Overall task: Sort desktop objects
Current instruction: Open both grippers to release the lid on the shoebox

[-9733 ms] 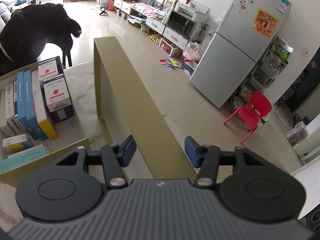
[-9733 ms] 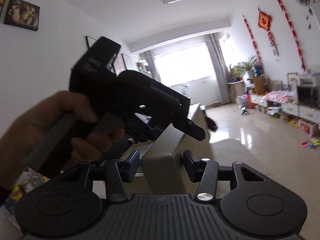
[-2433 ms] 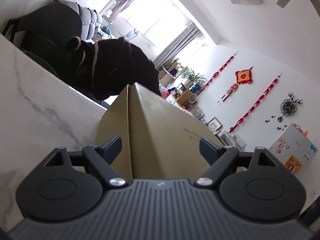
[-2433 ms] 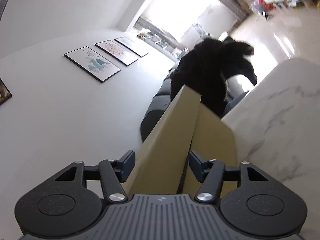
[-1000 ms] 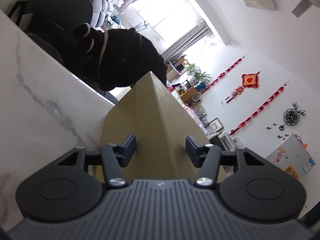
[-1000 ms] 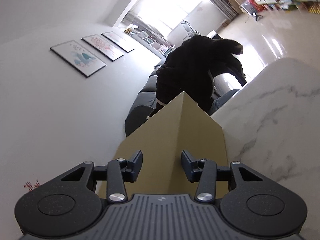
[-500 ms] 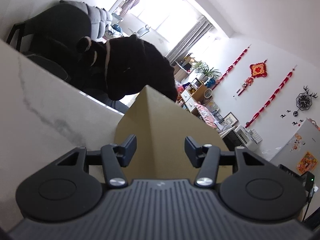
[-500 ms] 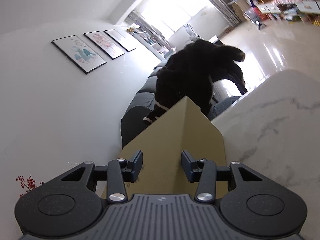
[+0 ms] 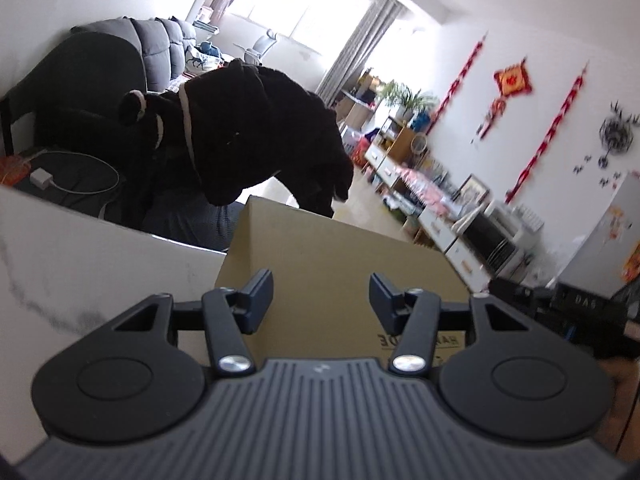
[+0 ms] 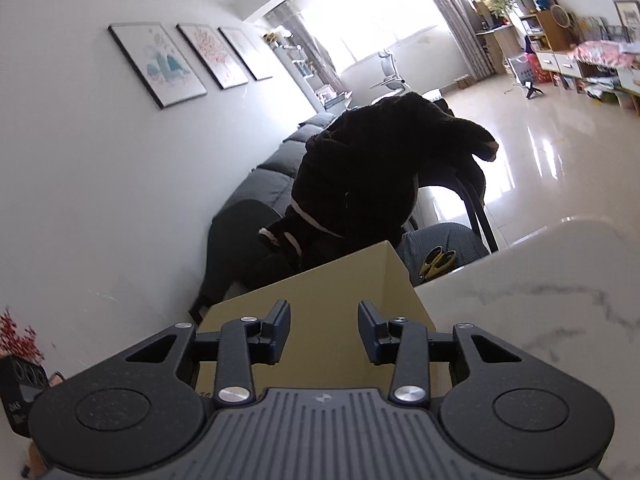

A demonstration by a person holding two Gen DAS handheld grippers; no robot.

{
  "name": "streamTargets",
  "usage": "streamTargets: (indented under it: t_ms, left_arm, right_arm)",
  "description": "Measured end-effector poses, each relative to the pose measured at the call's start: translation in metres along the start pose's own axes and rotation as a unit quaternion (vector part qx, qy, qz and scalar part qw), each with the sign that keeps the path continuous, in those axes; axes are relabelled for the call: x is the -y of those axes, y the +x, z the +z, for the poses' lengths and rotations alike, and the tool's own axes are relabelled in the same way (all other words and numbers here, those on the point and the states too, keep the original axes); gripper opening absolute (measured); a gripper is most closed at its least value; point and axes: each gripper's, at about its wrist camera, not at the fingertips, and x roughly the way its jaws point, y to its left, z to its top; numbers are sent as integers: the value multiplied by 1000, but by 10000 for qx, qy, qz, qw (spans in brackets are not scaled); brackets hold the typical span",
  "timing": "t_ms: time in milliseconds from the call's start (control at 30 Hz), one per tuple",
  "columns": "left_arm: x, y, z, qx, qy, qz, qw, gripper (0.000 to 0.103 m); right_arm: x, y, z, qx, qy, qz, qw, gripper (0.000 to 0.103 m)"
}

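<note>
Presently on the white marble desk (image 9: 80, 264): one tan cardboard box (image 9: 340, 276), closed face toward both cameras, standing at the far part of the desk with its far corner past the desk's far edge as seen from the left wrist. Printed lettering near the box's lower right corner in the left view, too cut off to read.

Left gripper (image 9: 321, 294): jaws apart, box face showing in the gap; pads not seen pressing on the cardboard; contact cannot be told. Right gripper (image 10: 323, 330): jaws closing, box face (image 10: 320, 296) between them, pads not visibly pressing.

Second handheld device, black, at the right edge of the left view (image 9: 576, 304) and at the lower left edge of the right view.

Beyond the desk: black plush toy (image 9: 248, 132) draped over a chair, grey sofa (image 9: 160, 48) to the far left, white charger and cable (image 9: 42, 178) on a dark seat, yellow-handled scissors (image 10: 438, 260) on a grey cushion. Far right: low white cabinet with microwave (image 9: 488, 240), red hanging ornaments (image 9: 514, 82) on the wall, three framed prints (image 10: 200, 58) on the left wall in the right view.
</note>
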Motion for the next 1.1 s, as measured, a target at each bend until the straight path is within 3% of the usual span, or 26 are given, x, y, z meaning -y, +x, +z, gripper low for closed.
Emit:
streamTargets:
  t_ms: [433,500,667,733,800,1100]
  left_arm:
    - [6,10,4,-284,123,38,9995,53]
    - [5,10,4,-293,84,20,9995,53]
    - [8,9,4,-287,98,62,9995,54]
    - [13,8,3,-284,155,134,9994,55]
    - [19,5,2,-272,196,190,9993,61]
    - [36,-38,-19,-124,312,313,9989,67]
  right_arm:
    - [-1,41,6,-161,-175,99,9997,38]
    - [4,39,5,-152,-152,96,9997,30]
    - [5,38,4,-172,-245,39,9995,22]
    - [0,38,6,-216,-330,-51,9992,25]
    - [-9,27,3,-254,-458,-139,9985,46]
    - [-55,-24,-31,-179,-1339,-396,9900,53]
